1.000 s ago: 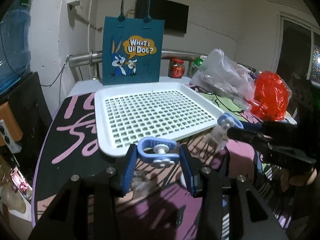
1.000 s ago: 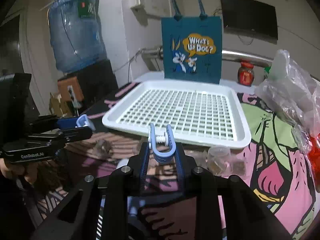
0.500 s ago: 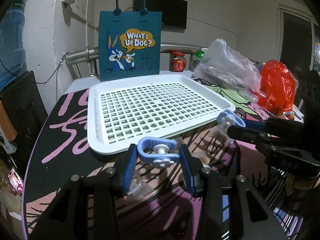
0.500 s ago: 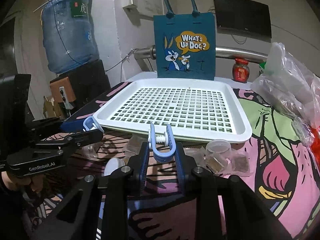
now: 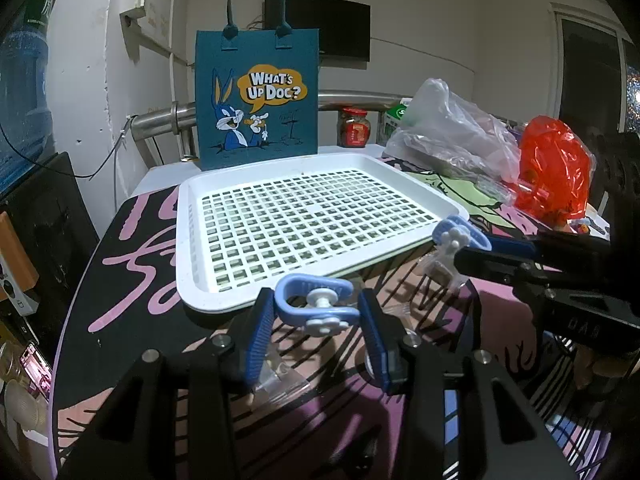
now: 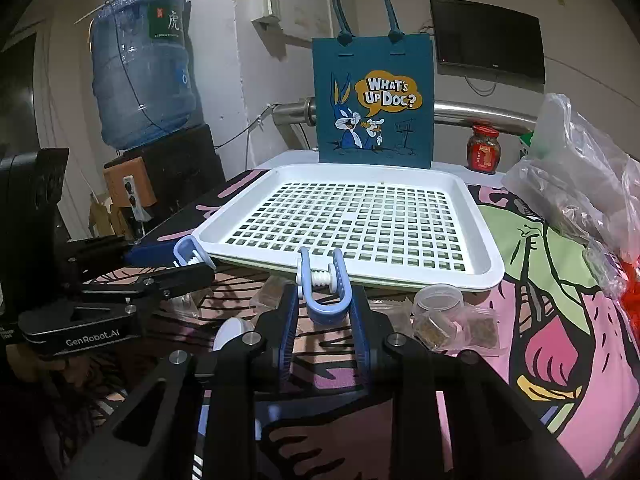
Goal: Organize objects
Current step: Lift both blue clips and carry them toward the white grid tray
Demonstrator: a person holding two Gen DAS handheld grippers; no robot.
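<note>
I see a white grid-patterned tray (image 5: pixel 320 216) on a cartoon-printed tablecloth (image 6: pixel 560 320) in pink, black and green. At the far edge stands a teal tote bag (image 5: pixel 258 100) with a rabbit print; far right, an orange-red plastic bag (image 5: pixel 554 168). Both held clips (image 5: pixel 314 304) are pale blue.

dim indoor light — sharp centre, glare on white tray (image 5: pixel 192 240), dark fisheye corners
</note>
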